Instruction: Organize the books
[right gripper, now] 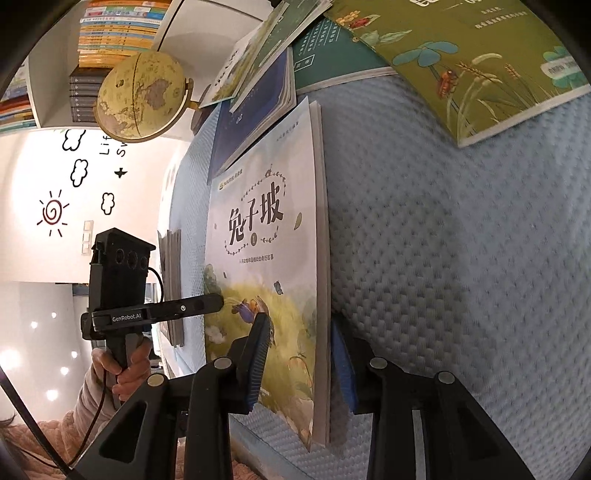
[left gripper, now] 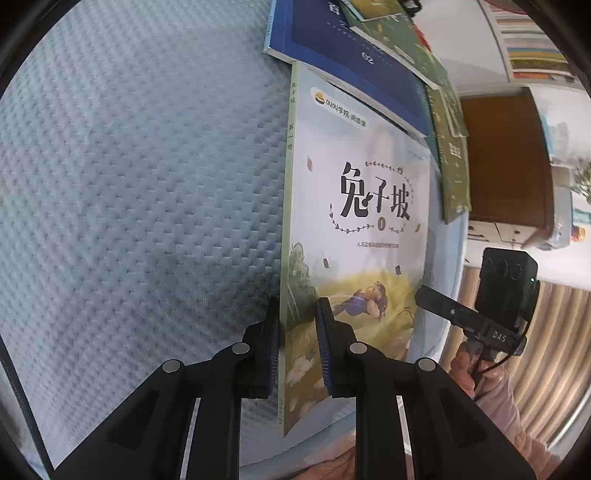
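Two grippers flank one picture book (left gripper: 354,236), pale cover w/ black title characters and a meadow scene, lying on a light blue textured bedspread (left gripper: 140,177). Left gripper (left gripper: 297,347) sits at the book's spine edge, fingers narrow, one either side of the spine; pads look pressed on it. Right gripper (right gripper: 301,363) is at the opposite, page-edge side near the bottom corner, fingers partly closed w/ the page block between them; can't tell if the pads touch. Far end of the book is tucked under a dark blue book (left gripper: 343,48), w/ green-covered books (right gripper: 454,55) beyond. Globe (right gripper: 142,96) and bookshelf (right gripper: 110,29) in the background.
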`<state>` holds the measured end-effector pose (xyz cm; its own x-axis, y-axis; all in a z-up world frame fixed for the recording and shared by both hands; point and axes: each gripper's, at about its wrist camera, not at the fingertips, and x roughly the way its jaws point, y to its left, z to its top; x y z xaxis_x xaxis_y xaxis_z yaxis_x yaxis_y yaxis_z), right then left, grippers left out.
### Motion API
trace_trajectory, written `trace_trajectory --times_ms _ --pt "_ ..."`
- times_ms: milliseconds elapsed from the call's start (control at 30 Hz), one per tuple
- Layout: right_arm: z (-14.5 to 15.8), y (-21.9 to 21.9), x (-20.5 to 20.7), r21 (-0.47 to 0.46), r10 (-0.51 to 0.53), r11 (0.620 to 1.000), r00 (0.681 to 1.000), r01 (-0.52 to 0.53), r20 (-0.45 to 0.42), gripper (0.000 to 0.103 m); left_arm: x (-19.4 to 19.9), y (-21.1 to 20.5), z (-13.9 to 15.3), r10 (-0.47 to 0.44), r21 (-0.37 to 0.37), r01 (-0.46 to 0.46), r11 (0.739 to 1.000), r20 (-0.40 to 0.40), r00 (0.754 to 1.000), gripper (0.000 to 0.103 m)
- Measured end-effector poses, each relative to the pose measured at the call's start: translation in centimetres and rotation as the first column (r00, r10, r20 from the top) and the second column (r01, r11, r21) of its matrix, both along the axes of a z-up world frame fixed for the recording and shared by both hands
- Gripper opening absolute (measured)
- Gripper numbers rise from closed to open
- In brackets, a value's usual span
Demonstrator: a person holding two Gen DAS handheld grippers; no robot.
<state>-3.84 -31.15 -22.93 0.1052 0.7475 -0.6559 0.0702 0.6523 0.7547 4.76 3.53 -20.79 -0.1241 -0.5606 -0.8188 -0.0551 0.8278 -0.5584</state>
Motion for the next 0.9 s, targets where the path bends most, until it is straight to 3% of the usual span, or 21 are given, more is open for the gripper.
trace_trajectory --times_ms 100,167,200,333,467,633,900 --pt "-0.1 -0.1 0.3 -0.005 0.009 1.0 1.0 -0.009 0.019 0.029 -0.4 -0.6 0.2 0.001 0.013 -0.001 1.0 0.005 1.0 0.02" --pt "0.0 0.2 0.5 -0.06 0.026 0.998 0.999 -0.024 0.037 0.014 -0.7 -0.5 0.2 0.004 0.004 -0.004 1.0 0.009 1.0 0.02" --pt "0.1 0.3 0.5 -0.075 0.033 0.997 0.998 -0.029 0.045 0.013 -0.7 -0.4 0.1 0.01 -0.001 -0.009 1.0 0.009 1.0 0.02" --pt "1.0 0.8 0.1 -0.131 0.036 0.991 0.997 -0.027 0.07 0.013 -1.0 -0.3 0.3 0.042 -0.002 -0.042 0.999 0.019 0.999 0.019" --pt "2.7 1.5 -0.6 -0.103 0.033 0.994 0.995 -0.023 0.098 0.013 -2.2 -1.1 1.4 0.004 0.073 -0.007 0.997 0.042 0.999 0.018" --pt "5.6 4.3 -2.1 -0.161 0.135 0.981 0.977 -0.108 0.165 0.013 -3.9 -2.0 3.1 -0.096 0.193 0.08 0.978 0.076 0.993 0.019" --pt "7.6 5.3 -2.9 -0.14 0.111 0.986 0.975 -0.085 0.192 0.013 -5.1 -1.3 4.5 -0.132 0.199 0.11 0.974 0.101 0.986 0.02"
